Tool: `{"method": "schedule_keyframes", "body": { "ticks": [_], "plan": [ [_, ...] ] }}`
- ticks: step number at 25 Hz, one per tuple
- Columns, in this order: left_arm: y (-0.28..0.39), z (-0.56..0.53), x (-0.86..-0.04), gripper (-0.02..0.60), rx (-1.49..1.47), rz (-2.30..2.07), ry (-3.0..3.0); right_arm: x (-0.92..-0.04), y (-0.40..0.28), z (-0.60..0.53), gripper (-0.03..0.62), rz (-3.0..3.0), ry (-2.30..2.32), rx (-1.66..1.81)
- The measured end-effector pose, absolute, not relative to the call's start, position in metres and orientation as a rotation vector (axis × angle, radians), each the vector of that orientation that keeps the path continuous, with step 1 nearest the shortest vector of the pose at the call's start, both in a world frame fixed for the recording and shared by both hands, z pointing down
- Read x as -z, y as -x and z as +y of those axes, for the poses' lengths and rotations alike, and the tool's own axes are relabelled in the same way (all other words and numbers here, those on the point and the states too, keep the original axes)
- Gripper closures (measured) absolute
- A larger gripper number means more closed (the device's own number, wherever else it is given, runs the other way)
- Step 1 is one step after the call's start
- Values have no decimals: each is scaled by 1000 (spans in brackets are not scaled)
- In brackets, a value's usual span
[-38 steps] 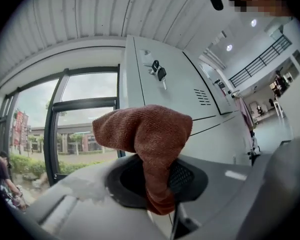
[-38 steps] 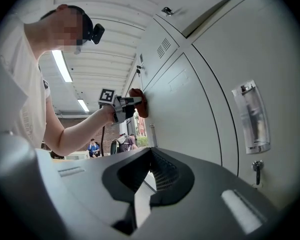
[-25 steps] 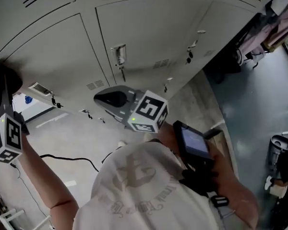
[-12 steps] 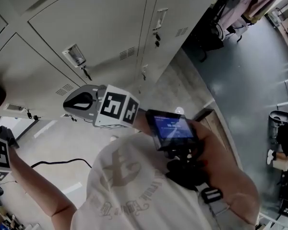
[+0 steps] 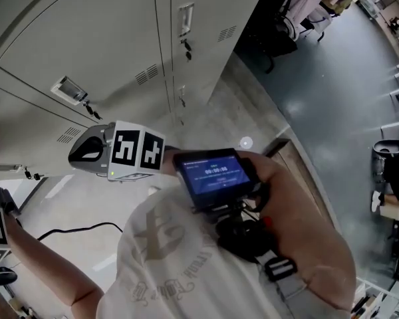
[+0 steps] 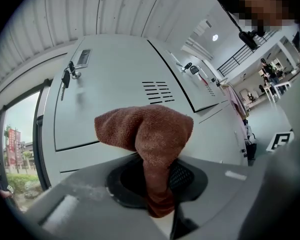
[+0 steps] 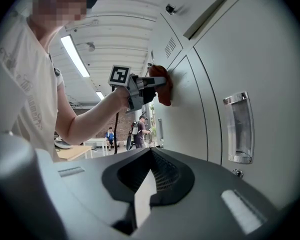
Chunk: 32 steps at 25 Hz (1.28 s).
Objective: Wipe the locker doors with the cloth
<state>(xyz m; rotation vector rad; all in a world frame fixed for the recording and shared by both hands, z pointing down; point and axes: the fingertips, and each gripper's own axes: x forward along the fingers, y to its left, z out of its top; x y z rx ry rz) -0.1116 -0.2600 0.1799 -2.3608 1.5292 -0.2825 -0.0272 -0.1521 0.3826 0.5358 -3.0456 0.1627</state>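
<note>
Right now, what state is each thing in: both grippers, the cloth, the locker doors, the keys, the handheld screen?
left gripper: shut on the cloth.
right gripper: shut, nothing between the jaws.
locker doors: closed.
cloth: bunched, apparently against one of the doors.
keys: hanging from one door.
screen: lit.

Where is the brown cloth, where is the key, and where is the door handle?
cloth (image 6: 155, 129): left gripper view, on the bunched fold at its top.
key (image 6: 64, 80): left gripper view, on its dark dangling part.
handle (image 7: 238, 128): right gripper view, on the middle of the metal pull.
</note>
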Motion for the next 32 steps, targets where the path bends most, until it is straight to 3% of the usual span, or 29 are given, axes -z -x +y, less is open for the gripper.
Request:
{"method": "schedule_keyframes", "body": {
  "ticks": [25,32],
  "plan": [
    [18,-255,-194,500,219,1436,2424,-395,-17,-126,586,-3021,-407,-104],
    [0,-256,-213,500,346,1397,2439,-403,-17,-134,586,-3035,-460,-186]
  ]
}}
